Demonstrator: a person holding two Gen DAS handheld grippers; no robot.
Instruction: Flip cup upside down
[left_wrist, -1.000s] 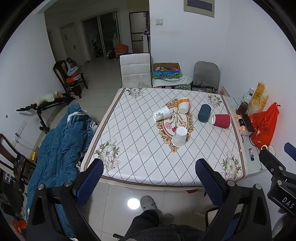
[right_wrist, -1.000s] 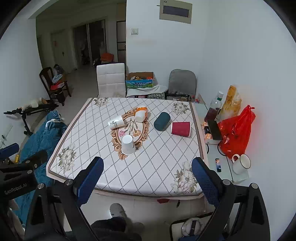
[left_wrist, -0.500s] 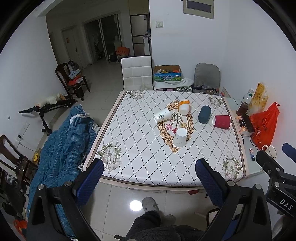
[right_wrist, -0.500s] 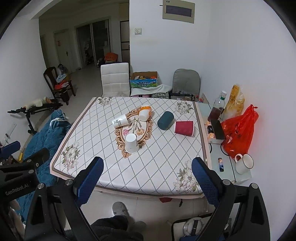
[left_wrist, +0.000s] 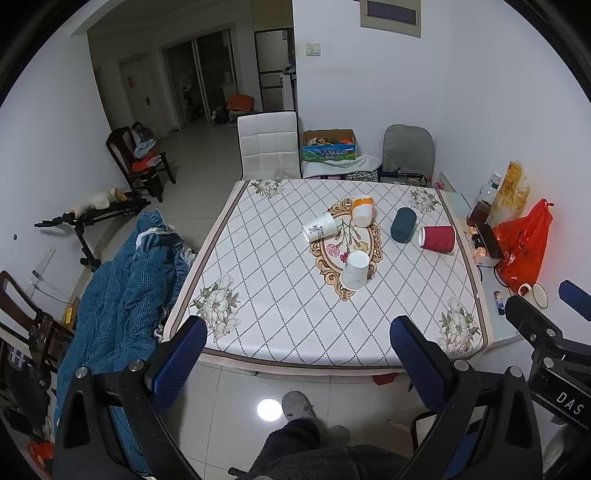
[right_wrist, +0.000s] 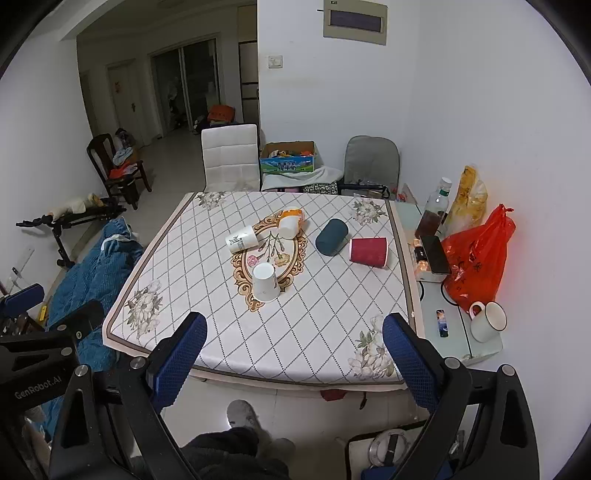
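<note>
I held my left tongs (left_wrist: 295, 354) and my right tongs (right_wrist: 293, 345) wide apart and empty, well short of the table (left_wrist: 280, 325). On its cloth five cups lay scattered: a white cup (left_wrist: 355, 270) stood mouth-down on the middle pattern, a printed cup (left_wrist: 320, 227), an orange-bottomed cup (left_wrist: 362, 211), a dark teal cup (left_wrist: 403, 225) and a red cup (left_wrist: 438, 239) lay on their sides behind it.
</note>
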